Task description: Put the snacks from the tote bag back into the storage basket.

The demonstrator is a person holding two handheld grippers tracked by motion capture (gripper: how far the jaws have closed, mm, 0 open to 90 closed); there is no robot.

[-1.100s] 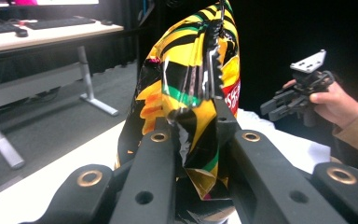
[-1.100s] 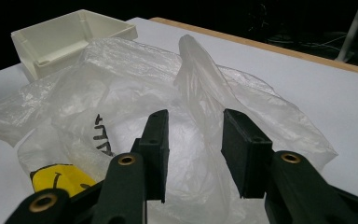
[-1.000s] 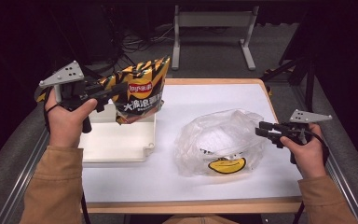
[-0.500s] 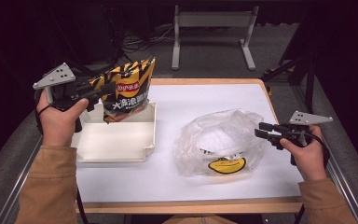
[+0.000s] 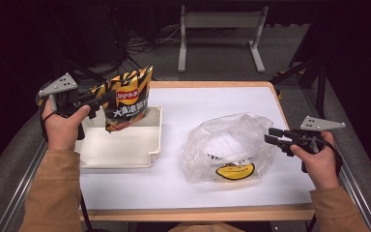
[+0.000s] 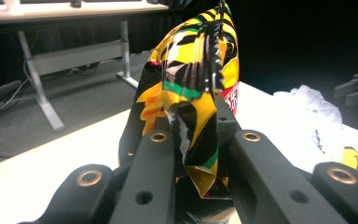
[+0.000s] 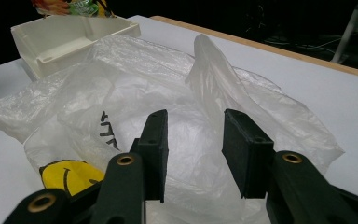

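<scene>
A yellow-and-black striped chip bag [image 5: 125, 99] hangs upright over the back of the white tray [image 5: 121, 150]. My left gripper [image 5: 104, 100] is shut on the bag's side edge. In the left gripper view the crimped edge of the chip bag [image 6: 196, 79] is pinched between the black jaws of the left gripper [image 6: 193, 133]. At the right lies a crumpled clear plastic bag [image 5: 227, 140] with a yellow smiley face. My right gripper [image 5: 272, 136] stands open just beside its right edge. In the right gripper view the right gripper [image 7: 193, 140] has nothing between its jaws, and the plastic bag [image 7: 135, 79] lies just beyond them.
The white table top [image 5: 212, 101] has a wooden rim. A metal table frame [image 5: 220, 29] stands on the dark floor behind it. The tray [image 7: 60, 37] sits past the plastic bag in the right gripper view, with the chip bag's bottom [image 7: 70, 7] above it.
My left gripper has carried the chip bag down and to the left, lower over the tray. The right gripper and the plastic bag have stayed where they were.
</scene>
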